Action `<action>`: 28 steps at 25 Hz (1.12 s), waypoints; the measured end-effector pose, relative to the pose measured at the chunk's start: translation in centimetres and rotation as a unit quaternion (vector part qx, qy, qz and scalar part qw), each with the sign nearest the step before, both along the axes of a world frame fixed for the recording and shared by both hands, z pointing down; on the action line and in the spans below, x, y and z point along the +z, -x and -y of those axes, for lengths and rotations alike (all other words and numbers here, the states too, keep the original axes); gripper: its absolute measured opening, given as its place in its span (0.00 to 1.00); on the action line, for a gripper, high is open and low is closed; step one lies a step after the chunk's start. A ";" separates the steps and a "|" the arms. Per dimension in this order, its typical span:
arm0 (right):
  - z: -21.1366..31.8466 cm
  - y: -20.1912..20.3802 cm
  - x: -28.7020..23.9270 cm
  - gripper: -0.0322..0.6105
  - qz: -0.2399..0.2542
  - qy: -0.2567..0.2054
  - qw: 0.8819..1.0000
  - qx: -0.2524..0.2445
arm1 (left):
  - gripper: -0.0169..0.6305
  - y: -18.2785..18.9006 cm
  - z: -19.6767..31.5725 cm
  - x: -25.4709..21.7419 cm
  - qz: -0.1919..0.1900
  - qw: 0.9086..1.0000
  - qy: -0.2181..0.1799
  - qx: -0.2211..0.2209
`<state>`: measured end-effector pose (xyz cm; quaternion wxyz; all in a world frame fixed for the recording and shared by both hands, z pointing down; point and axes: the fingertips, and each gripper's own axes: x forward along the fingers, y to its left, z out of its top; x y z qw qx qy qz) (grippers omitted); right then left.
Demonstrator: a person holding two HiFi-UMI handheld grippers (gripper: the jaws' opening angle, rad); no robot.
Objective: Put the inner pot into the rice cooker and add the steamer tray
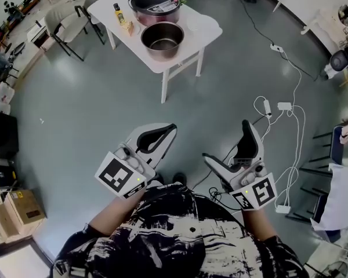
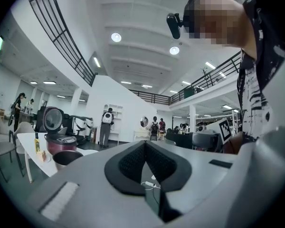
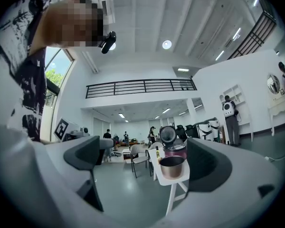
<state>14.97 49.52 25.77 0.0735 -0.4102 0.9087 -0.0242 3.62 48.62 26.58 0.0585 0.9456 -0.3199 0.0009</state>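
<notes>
The metal inner pot (image 1: 162,39) (image 3: 172,166) (image 2: 66,158) stands empty at the near end of a small white table (image 1: 206,33). Behind it is the dark red rice cooker (image 1: 155,6) (image 3: 175,149) (image 2: 59,143) with its lid raised. A pale round thing (image 1: 193,22) beside the pot may be the steamer tray; I cannot tell. Both grippers hang over the floor, well short of the table. My left gripper (image 1: 173,127) (image 2: 145,144) is shut with nothing in it. My right gripper (image 1: 226,140) (image 3: 145,160) is open wide and empty, framing the table.
A yellow bottle (image 1: 119,13) stands at the table's left edge. Chairs (image 1: 69,22) sit left of the table. White cables and power strips (image 1: 284,106) trail across the grey floor on the right. Cardboard boxes (image 1: 23,207) lie at the lower left. People stand far off.
</notes>
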 end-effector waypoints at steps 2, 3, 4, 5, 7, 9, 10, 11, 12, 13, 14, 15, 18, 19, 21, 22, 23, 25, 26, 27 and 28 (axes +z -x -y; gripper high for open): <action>0.9 -1.2 0.0 0.87 -0.002 -0.002 1.000 0.006 | 0.03 -1.2 0.9 0.2 0.005 1.000 0.002 0.006; 1.4 -1.8 0.1 0.87 -0.002 -0.001 1.000 0.008 | 0.03 -1.7 1.5 0.3 0.008 1.000 0.004 0.008; 2.0 -2.2 0.2 0.87 -0.003 0.000 1.000 0.010 | 0.03 -2.1 2.1 0.4 0.011 1.000 0.006 0.010; 2.6 -2.7 0.3 0.87 -0.004 0.001 1.000 0.012 | 0.03 -2.5 2.9 0.5 0.012 1.000 0.007 0.012; 4.3 -3.5 0.5 0.87 -0.004 0.002 1.000 0.018 | 0.03 -3.2 4.8 0.7 0.014 1.000 0.010 0.017; 6.4 -4.2 0.7 0.87 -0.004 0.002 1.000 0.023 | 0.03 -3.9 7.1 0.9 0.014 1.000 0.010 0.023; 7.5 -4.5 0.7 0.87 -0.005 0.001 1.000 0.026 | 0.03 -4.3 8.5 1.0 0.014 0.999 0.008 0.027; 8.8 -4.7 0.7 0.86 -0.007 -0.001 1.000 0.028 | 0.03 -4.7 9.9 1.1 0.013 0.999 0.006 0.031; 10.1 -5.0 0.8 0.87 -0.009 -0.003 0.999 0.030 | 0.03 -5.0 11.5 1.2 0.012 0.999 0.003 0.035; 11.6 -5.2 0.8 0.87 -0.012 -0.004 0.999 0.033 | 0.03 -5.3 13.2 1.3 0.010 0.999 0.001 0.039; 13.2 -5.3 0.8 0.86 -0.014 -0.006 0.999 0.034 | 0.03 -5.6 15.0 1.3 0.008 0.999 0.000 0.043; 14.9 -5.3 0.7 0.87 -0.017 -0.007 0.999 0.036 | 0.03 -5.7 16.9 1.4 0.005 0.999 -0.002 0.046; 20.6 -5.1 0.1 0.87 -0.030 -0.010 0.999 0.036 | 0.03 -6.2 22.8 1.1 -0.006 0.998 -0.002 0.058; 22.5 -5.0 -0.2 0.86 -0.035 -0.011 0.999 0.036 | 0.03 -6.3 24.6 1.0 -0.008 0.998 -0.002 0.062; 25.8 -5.0 -0.9 0.86 -0.042 -0.019 0.998 0.035 | 0.03 -6.6 28.1 0.5 -0.010 0.998 -0.006 0.067; 27.4 -5.2 -1.3 0.87 -0.044 -0.022 0.998 0.036 | 0.03 -6.7 29.8 0.2 -0.011 0.998 -0.007 0.067; 28.8 -5.4 -1.5 0.86 -0.044 -0.023 0.998 0.036 | 0.03 -6.9 31.3 0.1 -0.011 0.998 -0.007 0.066; 31.4 -5.9 -1.3 0.86 -0.042 -0.018 0.998 0.034 | 0.03 -7.3 33.9 -0.1 -0.011 0.998 -0.007 0.062; 32.6 -6.1 -1.2 0.86 -0.041 -0.015 0.999 0.031 | 0.03 -7.4 34.9 0.0 -0.008 0.998 -0.007 0.059; 33.7 -6.4 -1.1 0.86 -0.040 -0.013 0.999 0.028 | 0.03 -7.5 35.9 0.0 -0.005 0.998 -0.006 0.055; 34.8 -6.6 -1.1 0.87 -0.038 -0.013 0.999 0.025 | 0.03 -7.6 36.8 0.1 -0.003 0.999 -0.005 0.048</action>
